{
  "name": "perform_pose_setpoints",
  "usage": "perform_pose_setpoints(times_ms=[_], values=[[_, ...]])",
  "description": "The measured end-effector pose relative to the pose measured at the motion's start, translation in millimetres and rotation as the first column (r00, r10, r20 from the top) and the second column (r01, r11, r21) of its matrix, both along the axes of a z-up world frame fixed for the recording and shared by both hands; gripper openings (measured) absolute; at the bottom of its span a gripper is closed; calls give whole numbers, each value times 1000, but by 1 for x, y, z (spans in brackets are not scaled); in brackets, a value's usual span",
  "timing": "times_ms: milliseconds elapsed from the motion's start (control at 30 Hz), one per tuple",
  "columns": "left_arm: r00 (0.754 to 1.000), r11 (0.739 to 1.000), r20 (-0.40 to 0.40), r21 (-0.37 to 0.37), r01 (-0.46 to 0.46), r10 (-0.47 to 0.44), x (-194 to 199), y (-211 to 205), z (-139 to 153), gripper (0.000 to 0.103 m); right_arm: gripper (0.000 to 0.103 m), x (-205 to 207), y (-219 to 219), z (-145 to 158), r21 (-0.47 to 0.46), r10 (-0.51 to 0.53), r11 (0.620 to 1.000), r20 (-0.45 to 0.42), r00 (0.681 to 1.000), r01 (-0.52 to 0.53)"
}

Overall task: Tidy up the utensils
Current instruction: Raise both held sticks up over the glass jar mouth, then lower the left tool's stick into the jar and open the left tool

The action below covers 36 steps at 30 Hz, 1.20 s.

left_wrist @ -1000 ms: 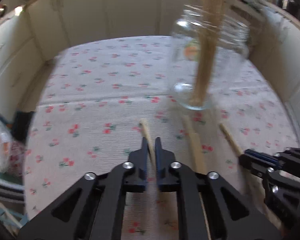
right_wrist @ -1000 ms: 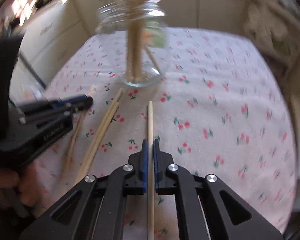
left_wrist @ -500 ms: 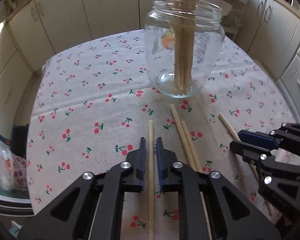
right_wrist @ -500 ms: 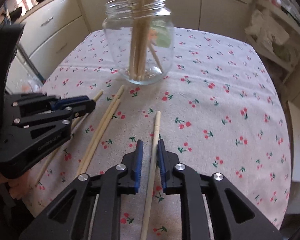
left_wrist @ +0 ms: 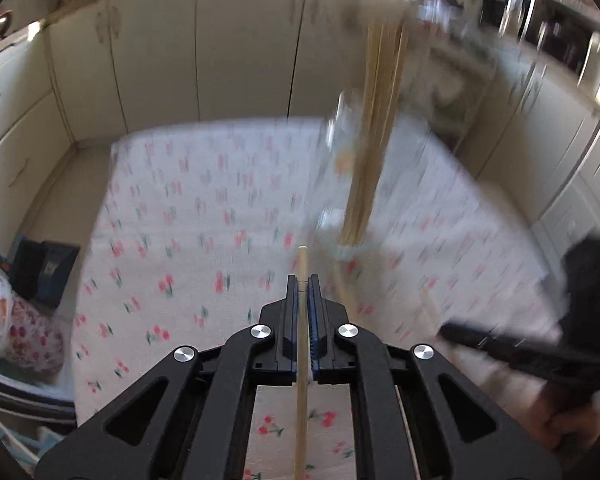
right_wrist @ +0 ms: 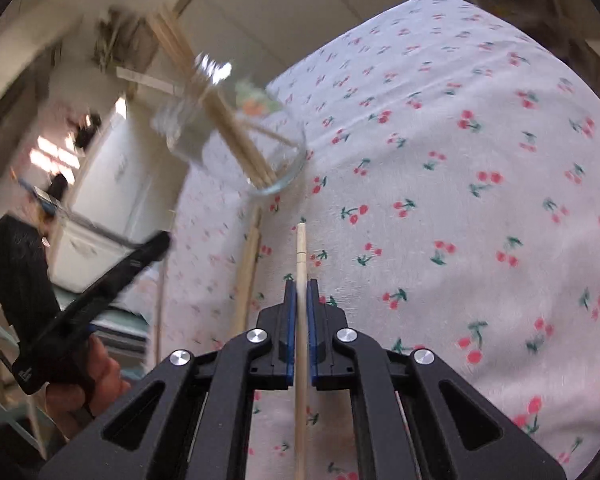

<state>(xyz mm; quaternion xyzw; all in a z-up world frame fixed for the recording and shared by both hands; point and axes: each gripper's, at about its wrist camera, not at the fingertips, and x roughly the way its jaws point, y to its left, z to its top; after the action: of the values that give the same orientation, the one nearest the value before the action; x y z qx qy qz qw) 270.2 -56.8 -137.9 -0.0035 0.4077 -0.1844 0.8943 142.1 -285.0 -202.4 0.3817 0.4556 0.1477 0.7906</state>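
Two wooden chopsticks are being gripped, one in each claw, near a glass jar on a cherry-print tablecloth.

The chopstick [left_wrist: 301, 344] in the left gripper [left_wrist: 302, 282] is pale, round and slim; it is running straight between the blue pads, which are clenching it, with its blunt tip poking out just short of the glass jar [left_wrist: 358, 184]. The right gripper [right_wrist: 301, 285] is likewise clamping a matching chopstick [right_wrist: 300, 320], its tip pointing toward the jar [right_wrist: 236, 140]. The jar is blurred in both views and is holding a bundle of chopsticks [right_wrist: 224, 120] that stick out above its rim. Loose chopsticks [right_wrist: 247, 276] are lying on the tablecloth [right_wrist: 460, 160] beside the jar's base. A hand [right_wrist: 88, 380] is holding the left gripper.
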Motion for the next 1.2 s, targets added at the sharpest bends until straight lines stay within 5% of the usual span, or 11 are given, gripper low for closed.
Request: perform_pose_setpoints(times_ms=[167,467,833,1200], values=[[979,988,195,-153,-21,51,-8,10,60,5,6,-3,-7,17,2,-50,999,58,997,50],[882,957,427,-281,-79,199,-8,-9,122,5,6,-5,-8,24,21,-72,997,110,991,70],[830,924,483,-369,-97,279,23,-36,141,5,6,-11,-18,22,54,-118,992,146,982,111],[803,892,479,-431,-137,355,64,-49,124,5,6,-4,-25,5,102,-146,986,141,979,133]])
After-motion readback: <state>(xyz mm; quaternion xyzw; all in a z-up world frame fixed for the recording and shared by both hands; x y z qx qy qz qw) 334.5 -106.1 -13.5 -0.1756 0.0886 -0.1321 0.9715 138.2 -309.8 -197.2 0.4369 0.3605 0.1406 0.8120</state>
